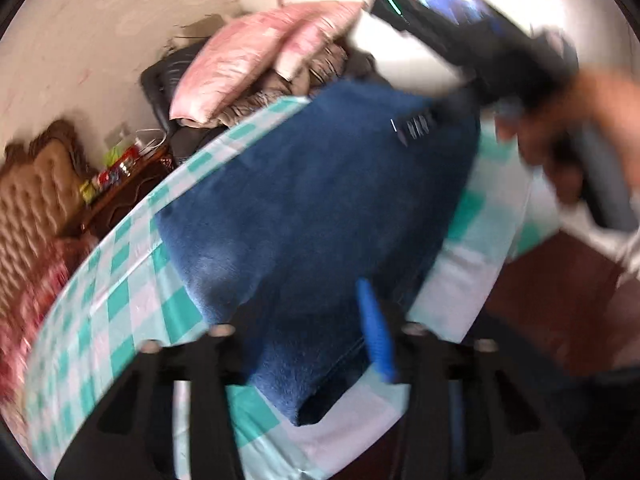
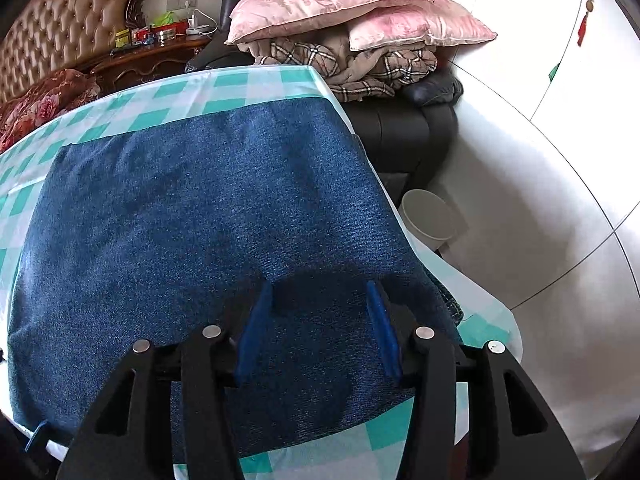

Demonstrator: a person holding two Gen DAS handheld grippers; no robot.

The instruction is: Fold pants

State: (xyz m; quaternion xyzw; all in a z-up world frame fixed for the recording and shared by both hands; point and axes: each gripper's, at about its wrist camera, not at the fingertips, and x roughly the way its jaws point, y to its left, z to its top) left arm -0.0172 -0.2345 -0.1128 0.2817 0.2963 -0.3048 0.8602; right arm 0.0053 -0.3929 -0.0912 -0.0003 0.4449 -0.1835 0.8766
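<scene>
Your right gripper: jaws stand apart over the pants, blue pads on either side of a flat patch of denim. Whether the pads press into the cloth can't be told from the right wrist view; nothing is pinched up between them.

Your left gripper: the view is motion-blurred. One blue pad shows to the right of a folded corner of the pants; the other pad is hidden behind the denim. The fold sits in the gap, but whether the jaws clamp it I can't tell.

In the left wrist view your right hand shows top right, wrapped round the dark body of the other gripper, above the far end of the pants.

The pants lie folded and flat on the table, covering most of the teal-and-white checked tablecloth; their right side runs along the table's right edge.

Beyond the table: two pink pillows stacked on plaid bedding on a dark chair. Left of that is a tufted tan headboard and a wooden nightstand with small items on it. A white bin stands on the pale floor just beside the table's right edge.
</scene>
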